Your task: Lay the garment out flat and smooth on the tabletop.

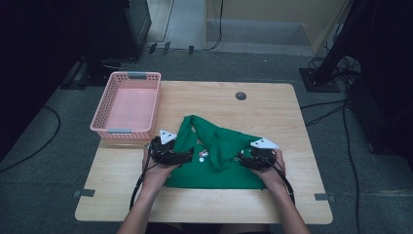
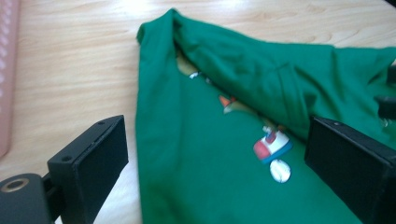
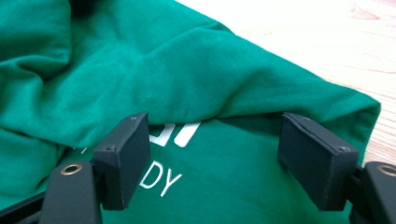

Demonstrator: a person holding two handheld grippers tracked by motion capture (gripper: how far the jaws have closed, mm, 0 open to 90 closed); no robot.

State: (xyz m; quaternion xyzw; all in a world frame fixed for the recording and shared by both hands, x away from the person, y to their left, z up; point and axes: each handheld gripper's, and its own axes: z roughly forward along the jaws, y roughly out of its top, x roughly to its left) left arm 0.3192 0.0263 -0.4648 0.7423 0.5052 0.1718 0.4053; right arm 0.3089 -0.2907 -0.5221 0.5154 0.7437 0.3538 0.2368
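The green shirt (image 1: 214,156) lies half-folded on the table (image 1: 272,105), just right of the pink basket (image 1: 127,105). Both the left gripper (image 1: 187,157) and right gripper (image 1: 239,158) stand spread at its edges, pinching nothing. Closing now could, I think, catch one layer only and drag the fold askew.

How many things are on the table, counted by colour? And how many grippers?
Green: 1, the shirt
Pink: 1, the basket
Black: 2, the left gripper and the right gripper
Total: 4
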